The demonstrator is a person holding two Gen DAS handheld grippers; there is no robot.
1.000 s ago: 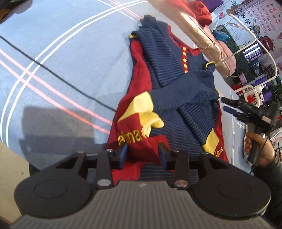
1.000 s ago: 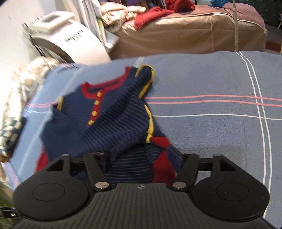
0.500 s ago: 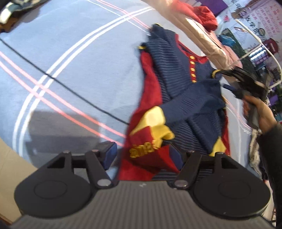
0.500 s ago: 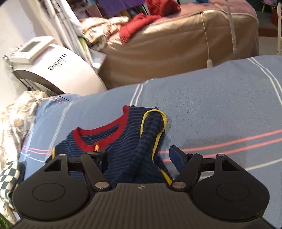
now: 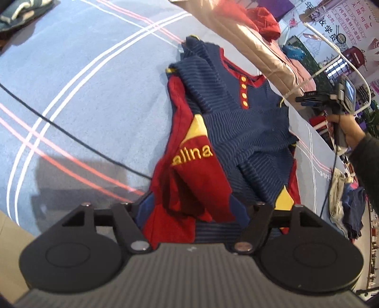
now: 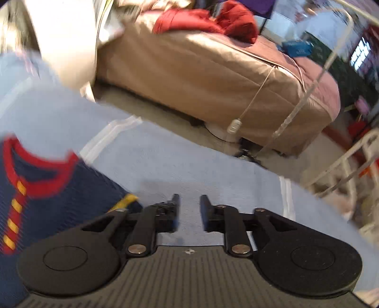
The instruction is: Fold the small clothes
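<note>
A small navy striped sweater [image 5: 239, 132] with red sides, yellow buttons and a red sleeve lettered "alina" lies on the blue bedsheet [image 5: 78, 78], both sleeves folded across its front. My left gripper [image 5: 191, 210] is open at the sweater's hem, with the cloth lying between its fingers. In the right wrist view the sweater's red collar [image 6: 40, 165] is at the left. My right gripper [image 6: 189, 206] is empty over bare sheet beside the sweater's shoulder, its jaws a narrow gap apart. It also shows in the left wrist view [image 5: 305, 97], held in a hand.
A black cable [image 5: 71, 135] crosses the sheet left of the sweater. A tan covered bed [image 6: 225, 78] with red clothes [image 6: 213, 21] stands beyond a floor gap. A white rail [image 6: 341, 165] is at the right. Loose clothes [image 5: 348, 203] lie at the far right.
My left gripper opened and let go of the red sleeve, which now lies across the sweater. My right gripper released the sweater, swung right off it and narrowed its jaws.
</note>
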